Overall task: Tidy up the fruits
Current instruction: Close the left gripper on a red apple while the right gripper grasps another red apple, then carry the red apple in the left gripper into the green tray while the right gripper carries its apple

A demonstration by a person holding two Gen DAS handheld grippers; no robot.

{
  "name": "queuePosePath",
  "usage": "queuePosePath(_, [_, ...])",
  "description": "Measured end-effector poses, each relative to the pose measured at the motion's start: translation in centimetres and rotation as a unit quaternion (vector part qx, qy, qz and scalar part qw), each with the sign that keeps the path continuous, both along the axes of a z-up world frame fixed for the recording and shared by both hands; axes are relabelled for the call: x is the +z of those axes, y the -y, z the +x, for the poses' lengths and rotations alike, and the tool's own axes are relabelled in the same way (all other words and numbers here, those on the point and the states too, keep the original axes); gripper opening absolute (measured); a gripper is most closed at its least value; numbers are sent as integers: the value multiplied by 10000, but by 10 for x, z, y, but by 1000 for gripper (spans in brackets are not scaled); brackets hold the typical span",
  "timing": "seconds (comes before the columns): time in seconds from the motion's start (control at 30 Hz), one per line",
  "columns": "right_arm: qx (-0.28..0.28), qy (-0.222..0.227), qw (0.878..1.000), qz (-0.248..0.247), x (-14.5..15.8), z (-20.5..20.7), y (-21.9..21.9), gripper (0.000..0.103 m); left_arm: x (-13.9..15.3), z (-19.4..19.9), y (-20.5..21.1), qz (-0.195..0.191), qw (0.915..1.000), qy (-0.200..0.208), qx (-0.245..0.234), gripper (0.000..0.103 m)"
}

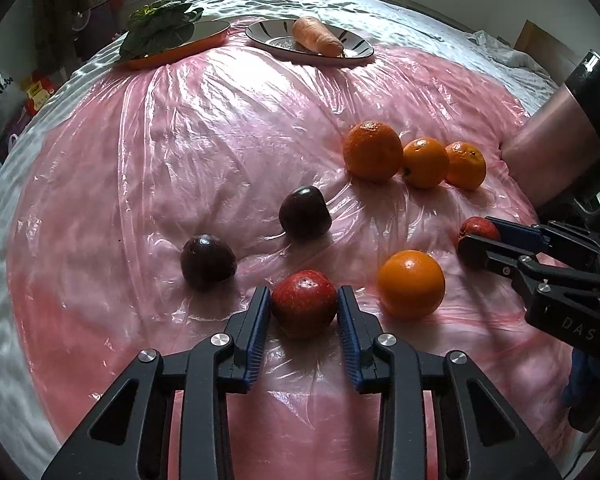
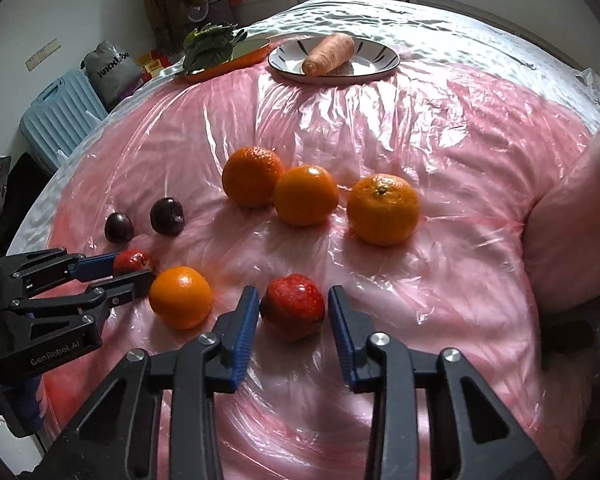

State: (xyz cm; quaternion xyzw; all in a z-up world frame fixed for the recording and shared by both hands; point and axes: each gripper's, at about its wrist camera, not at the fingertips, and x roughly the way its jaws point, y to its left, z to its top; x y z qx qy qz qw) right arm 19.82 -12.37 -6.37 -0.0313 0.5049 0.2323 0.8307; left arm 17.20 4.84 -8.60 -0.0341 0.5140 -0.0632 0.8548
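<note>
On the plastic-covered bed [image 1: 220, 128], near side: each hand-held gripper, left [image 1: 304, 306] and right [image 2: 293, 307], stands apart around a red apple [image 1: 304, 302], [image 2: 293, 306]. Firm, smooth, likely slippery; pinch at widest girth.

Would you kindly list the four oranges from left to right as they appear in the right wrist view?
Lone near orange → back-left orange → middle orange → right orange.

Left gripper [image 1: 304, 306] and right gripper [image 2: 293, 307], jaws apart.
</note>
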Motion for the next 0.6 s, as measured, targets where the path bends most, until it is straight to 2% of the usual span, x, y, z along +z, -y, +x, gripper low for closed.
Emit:
queuePosePath(0.33, [67,-100,9999,-46,-7,2,-2,46,-3,2,-2,-31,10000,-26,-38,29])
queuePosePath(0.6, [33,-135,9997,216,1,3,5,45,4,-1,-3,-36,10000,-17,-2,29])
